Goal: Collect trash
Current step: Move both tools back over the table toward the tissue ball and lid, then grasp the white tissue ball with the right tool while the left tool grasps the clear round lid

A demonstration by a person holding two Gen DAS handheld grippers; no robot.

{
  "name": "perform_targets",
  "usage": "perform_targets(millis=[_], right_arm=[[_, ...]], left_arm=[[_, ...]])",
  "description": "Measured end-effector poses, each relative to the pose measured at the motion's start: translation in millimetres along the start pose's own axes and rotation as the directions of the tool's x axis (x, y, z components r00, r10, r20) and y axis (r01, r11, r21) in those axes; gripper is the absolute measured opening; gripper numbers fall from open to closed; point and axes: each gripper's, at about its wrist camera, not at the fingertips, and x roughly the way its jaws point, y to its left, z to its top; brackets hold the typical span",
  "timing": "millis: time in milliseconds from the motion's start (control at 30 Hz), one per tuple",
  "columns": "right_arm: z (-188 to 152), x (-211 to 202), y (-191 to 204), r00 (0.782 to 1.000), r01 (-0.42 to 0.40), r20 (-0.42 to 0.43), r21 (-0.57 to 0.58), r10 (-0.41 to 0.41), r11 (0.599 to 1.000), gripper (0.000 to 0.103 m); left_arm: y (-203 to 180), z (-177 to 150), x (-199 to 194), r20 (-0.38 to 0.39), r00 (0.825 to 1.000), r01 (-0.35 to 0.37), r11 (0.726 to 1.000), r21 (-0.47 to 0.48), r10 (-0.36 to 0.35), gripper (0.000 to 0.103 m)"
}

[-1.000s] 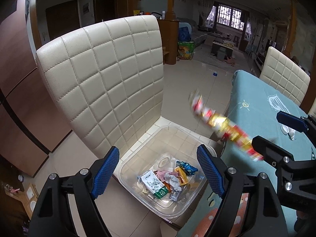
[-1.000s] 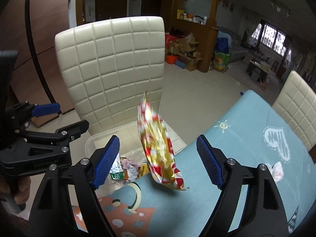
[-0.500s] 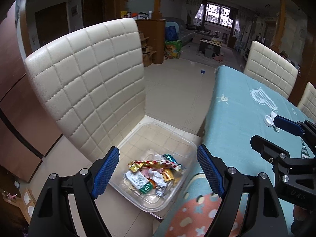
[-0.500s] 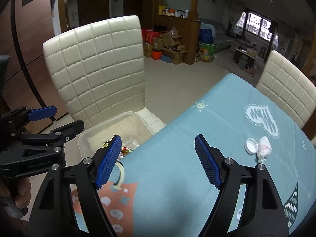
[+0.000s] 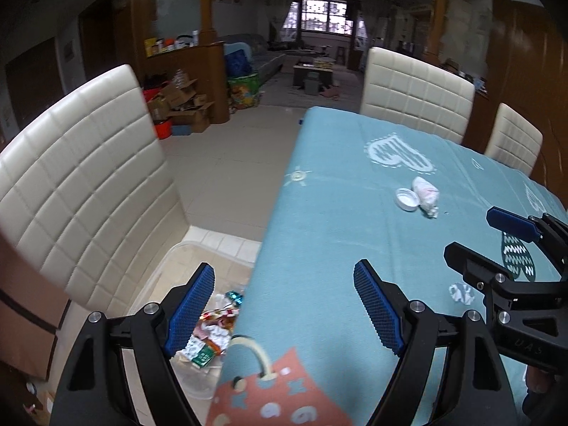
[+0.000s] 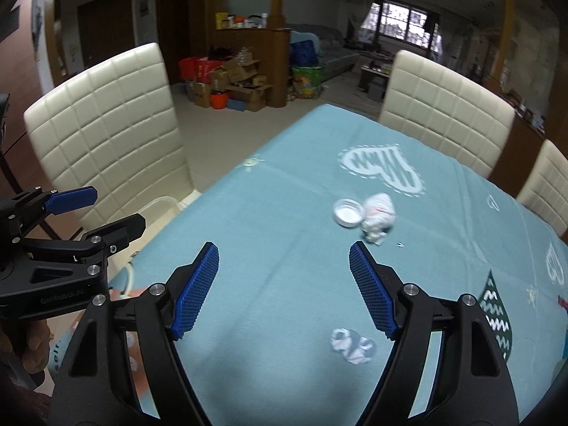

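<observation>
A white round lid [image 5: 407, 198] [image 6: 348, 212] and a crumpled white tissue [image 5: 426, 196] [image 6: 378, 216] lie side by side on the blue tablecloth [image 5: 337, 213] [image 6: 284, 234]. A clear plastic bin [image 5: 167, 266] holding several wrappers [image 5: 213, 333] sits on the chair seat at the table's left edge. My left gripper [image 5: 284, 305] is open and empty over the table's edge. My right gripper [image 6: 284, 291] is open and empty above the cloth, short of the lid and tissue. Each gripper also shows in the other's view: the right one [image 5: 497, 238], the left one [image 6: 96, 213].
A cream quilted chair [image 5: 81, 184] [image 6: 106, 120] stands left of the table, behind the bin. Two more cream chairs [image 5: 415, 92] [image 6: 447, 106] stand at the far side. Boxes and clutter [image 6: 234, 78] sit across the tiled floor.
A red and gold wrapper that was in the air has dropped into the bin. Both grippers have swung right, from over the bin toward the table, staying open.
</observation>
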Motion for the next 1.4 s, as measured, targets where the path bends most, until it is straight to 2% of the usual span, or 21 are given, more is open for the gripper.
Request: perform_targets(millis=[167, 367, 533, 1000, 1067, 1133, 1167, 1200, 1400], right_arm=[[-3.6, 5.6, -27.9, 0.999, 0.038, -0.013, 0.041, -0.037, 0.998, 0.074], [3.7, 22.0, -59.3, 0.997, 0.078, -0.016, 0.063, -0.077, 0.995, 0.065], [15.8, 52.4, -81.9, 0.996, 0.085, -0.033, 0.091, -0.082, 0.992, 0.054], [26.5, 139.5, -119.6, 0.995, 0.040, -0.100, 0.156, -0.024, 0.987, 0.053], [25.7, 147.3, -122.1, 0.994, 0.031, -0.112, 0.157, -0.014, 0.987, 0.050], [23.3, 152.8, -125.0, 0.993, 0.009, -0.120, 0.163, 0.010, 0.987, 0.038], [21.9, 152.5, -125.9, 0.994, 0.003, -0.111, 0.167, 0.015, 0.986, 0.037], [20.7, 150.6, -125.8, 0.995, 0.004, -0.098, 0.166, 0.012, 0.986, 0.030], [16.8, 137.6, -134.8, 0.997, 0.048, -0.061, 0.179, -0.037, 0.983, 0.026]], left_arm=[[-29.3, 11.5, 14.5, -0.008, 0.999, 0.045, 0.998, 0.040, -0.045, 0.079], [-56.0, 25.5, 37.1, -0.018, 0.997, 0.080, 0.993, 0.085, -0.079, 0.079], [-71.1, 36.8, 54.7, -0.012, 0.997, 0.076, 0.989, 0.130, -0.076, 0.079], [-100.4, 64.1, 134.9, -0.053, 0.995, 0.087, 0.979, 0.185, -0.079, 0.079], [-102.8, 64.6, 140.8, -0.059, 0.995, 0.091, 0.978, 0.189, -0.082, 0.079], [-105.5, 64.9, 146.5, -0.069, 0.994, 0.101, 0.977, 0.190, -0.089, 0.079], [-107.7, 64.8, 148.7, -0.072, 0.993, 0.105, 0.976, 0.192, -0.093, 0.079], [-109.0, 64.7, 149.6, -0.073, 0.993, 0.108, 0.975, 0.193, -0.096, 0.079], [-126.0, 62.7, 153.9, -0.094, 0.986, 0.155, 0.967, 0.203, -0.139, 0.079]])
